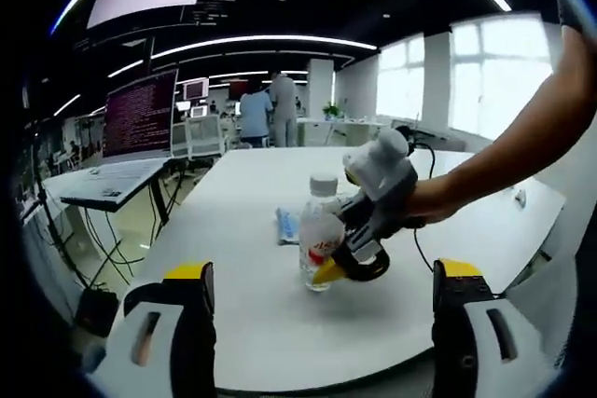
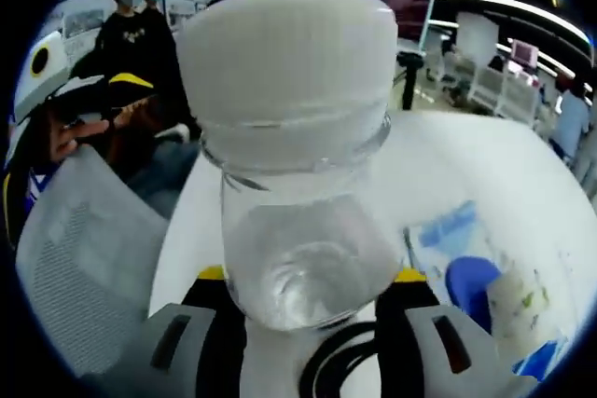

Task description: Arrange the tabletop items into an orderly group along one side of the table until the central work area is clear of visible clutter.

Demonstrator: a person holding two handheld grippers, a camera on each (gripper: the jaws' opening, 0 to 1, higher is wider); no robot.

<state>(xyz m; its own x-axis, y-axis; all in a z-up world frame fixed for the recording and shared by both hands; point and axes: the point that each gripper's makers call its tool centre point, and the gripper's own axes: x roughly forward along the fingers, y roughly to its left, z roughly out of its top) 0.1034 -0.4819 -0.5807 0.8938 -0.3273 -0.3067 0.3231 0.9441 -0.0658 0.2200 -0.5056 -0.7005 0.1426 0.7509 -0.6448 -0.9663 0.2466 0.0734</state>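
Gripping the bottle point(image 1: 320, 235) low on its body mid-worktop point(image 1: 242, 184) with my right claw point(image 1: 350, 263), left claw point(image 1: 317, 323) spread empty; slick, light plastic, probably crushes easily.

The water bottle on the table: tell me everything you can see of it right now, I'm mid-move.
The water bottle is clear plastic with a white screw cap and a label with red print. It stands upright on the white table, beside a blue-and-white packet. The right gripper is closed around its lower body, yellow-tipped jaws on either side. In the right gripper view, little or no water is visible inside. The left gripper is open, short of it.
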